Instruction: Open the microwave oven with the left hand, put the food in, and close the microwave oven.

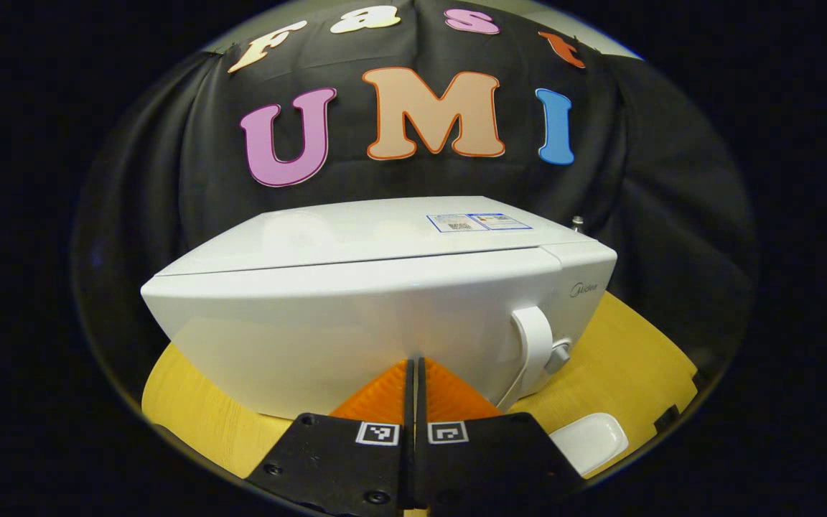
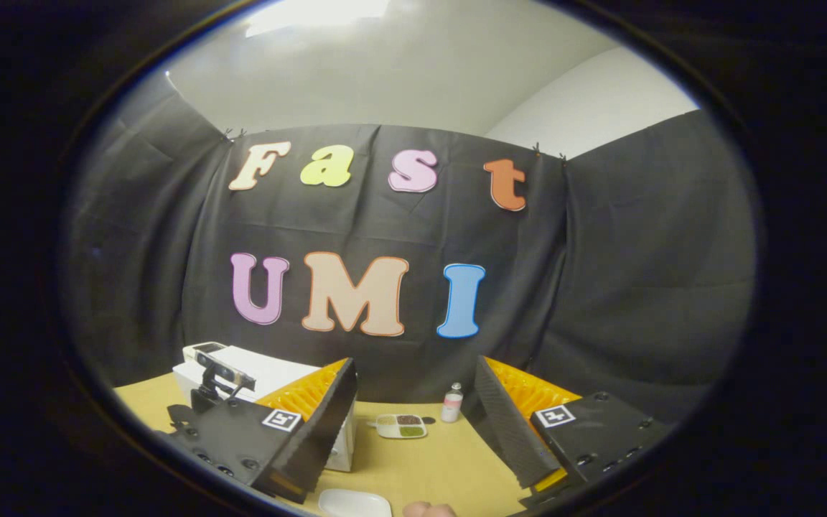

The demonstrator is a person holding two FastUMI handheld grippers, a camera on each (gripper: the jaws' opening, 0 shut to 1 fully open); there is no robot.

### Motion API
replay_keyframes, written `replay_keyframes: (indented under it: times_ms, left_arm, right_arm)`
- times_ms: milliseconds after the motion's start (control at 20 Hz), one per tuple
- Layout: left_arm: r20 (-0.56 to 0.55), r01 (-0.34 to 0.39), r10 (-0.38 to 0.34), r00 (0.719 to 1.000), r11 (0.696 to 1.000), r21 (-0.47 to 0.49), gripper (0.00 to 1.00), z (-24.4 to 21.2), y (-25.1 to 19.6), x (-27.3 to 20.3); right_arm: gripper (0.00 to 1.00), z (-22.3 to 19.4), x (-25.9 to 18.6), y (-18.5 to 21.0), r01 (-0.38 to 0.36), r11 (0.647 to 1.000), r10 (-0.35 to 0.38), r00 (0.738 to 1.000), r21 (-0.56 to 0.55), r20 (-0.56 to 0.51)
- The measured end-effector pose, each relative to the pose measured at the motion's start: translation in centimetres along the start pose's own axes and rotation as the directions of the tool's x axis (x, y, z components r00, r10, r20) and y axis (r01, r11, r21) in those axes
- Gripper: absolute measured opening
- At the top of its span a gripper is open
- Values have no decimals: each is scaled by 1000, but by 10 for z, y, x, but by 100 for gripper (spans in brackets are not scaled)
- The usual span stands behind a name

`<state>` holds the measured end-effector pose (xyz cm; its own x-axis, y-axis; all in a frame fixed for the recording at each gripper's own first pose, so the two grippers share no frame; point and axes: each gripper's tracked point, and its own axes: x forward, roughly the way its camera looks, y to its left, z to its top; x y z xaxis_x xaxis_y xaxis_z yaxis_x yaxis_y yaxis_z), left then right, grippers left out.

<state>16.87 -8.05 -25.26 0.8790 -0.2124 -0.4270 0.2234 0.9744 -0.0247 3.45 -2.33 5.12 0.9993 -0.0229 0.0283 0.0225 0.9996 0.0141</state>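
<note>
The left gripper point(image 1: 413, 373) is seen in the left gripper view with its fingers pressed together, nothing between them, tips close against the front of the glossy white microwave oven point(image 1: 377, 301), door closed. A white curved door handle point(image 1: 534, 341) is seen to the right of the tips, not touched. The oven stands on a yellow wooden table point(image 1: 629, 359); a small white rectangular dish point(image 1: 589, 441) lies on the table at lower right. In the right gripper view the right gripper point(image 2: 413, 409) is held wide apart, empty, above the table point(image 2: 428, 467). The oven point(image 2: 255, 373) is seen at far left, partly behind the left finger, with a small black camera device point(image 2: 216, 373) in front. Farther back a white divided tray of food point(image 2: 400, 426) and a small white bottle with a pink label point(image 2: 451, 403) are seen, just beside each other. A white dish point(image 2: 354, 502) is seen at the bottom edge.
</note>
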Motion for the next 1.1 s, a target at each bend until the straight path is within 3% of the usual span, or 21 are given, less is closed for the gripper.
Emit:
replay_keyframes:
  times_ms: [250, 450, 600, 750, 800, 1100]
  left_arm:
    - [-5, 23, -24, 1000, 998, -63, 0, -3, 2, -50]
    - [72, 70, -64, 995, 994, -86, 0, 23, 8, -108]
    - [137, 40, -29, 990, 996, -83, 1, 50, 27, -152]
    - [239, 24, 2, 971, 994, -105, 0, 93, 43, -195]
    - [265, 21, 8, 964, 994, -105, 0, 110, 45, -209]
    - [404, -3, 27, 914, 998, -60, 0, 175, 49, -280]
  right_arm:
    - [96, 0, -3, 7, -8, 1000, 8, 1000, 3, 4]
    - [100, -2, -7, 24, -38, 999, 38, 999, 22, -10]
    - [96, 0, -10, 39, -71, 997, 72, 997, 23, -7]
    - [100, 2, -12, 50, -96, 995, 96, 995, 22, -1]
    - [96, 3, -15, 53, -104, 994, 104, 995, 25, -1]
    - [96, 12, -27, 62, -140, 990, 140, 990, 34, 11]
